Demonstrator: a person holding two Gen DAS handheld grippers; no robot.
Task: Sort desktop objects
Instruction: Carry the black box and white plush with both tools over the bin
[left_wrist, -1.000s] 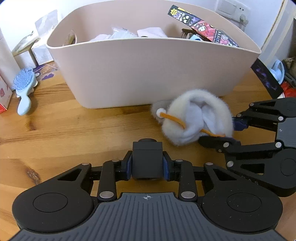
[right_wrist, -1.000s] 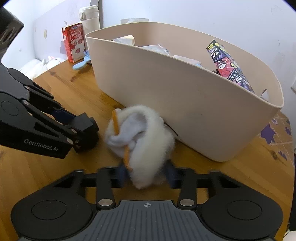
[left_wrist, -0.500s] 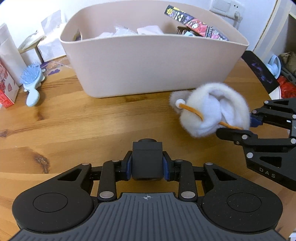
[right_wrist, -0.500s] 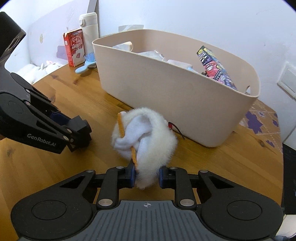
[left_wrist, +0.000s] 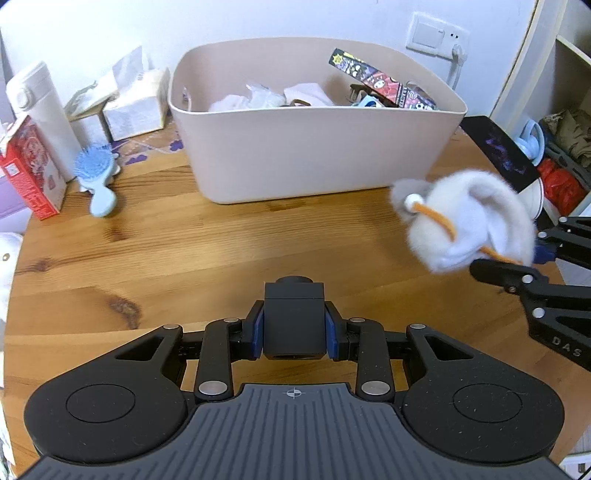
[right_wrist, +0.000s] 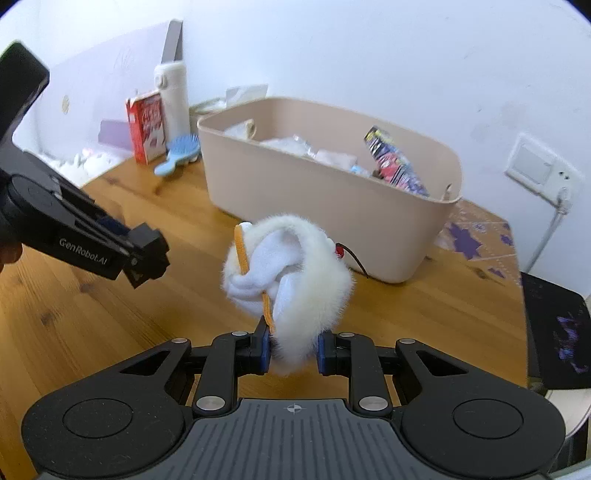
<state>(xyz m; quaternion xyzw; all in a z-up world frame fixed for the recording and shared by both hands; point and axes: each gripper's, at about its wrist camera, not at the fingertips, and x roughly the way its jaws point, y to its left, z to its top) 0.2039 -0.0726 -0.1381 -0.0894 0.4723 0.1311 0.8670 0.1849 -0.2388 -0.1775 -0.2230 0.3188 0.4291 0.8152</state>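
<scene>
- The right gripper (right_wrist: 291, 352) tilts down toward the beige bin (right_wrist: 332, 218), in front of it and above the wooden desk (right_wrist: 92, 317).
- Its jaws are narrowly parted, pressing the fluffy white toy (right_wrist: 295, 284).
- The left gripper (left_wrist: 294, 326) clamps a black block (left_wrist: 294, 317).
- Compared with a second ago, the toy is off the desk, farther from the bin.

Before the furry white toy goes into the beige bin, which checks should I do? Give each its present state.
1. Right tongs shut on the furry white toy: ok.
2. Toy lifted off the wooden table: ok.
3. Left tongs shut on a black block, apart from the toy: ok.
4. Beige bin has room above its contents: ok.
5. Toy's thin dark cord free of the bin: cannot tell.
</scene>
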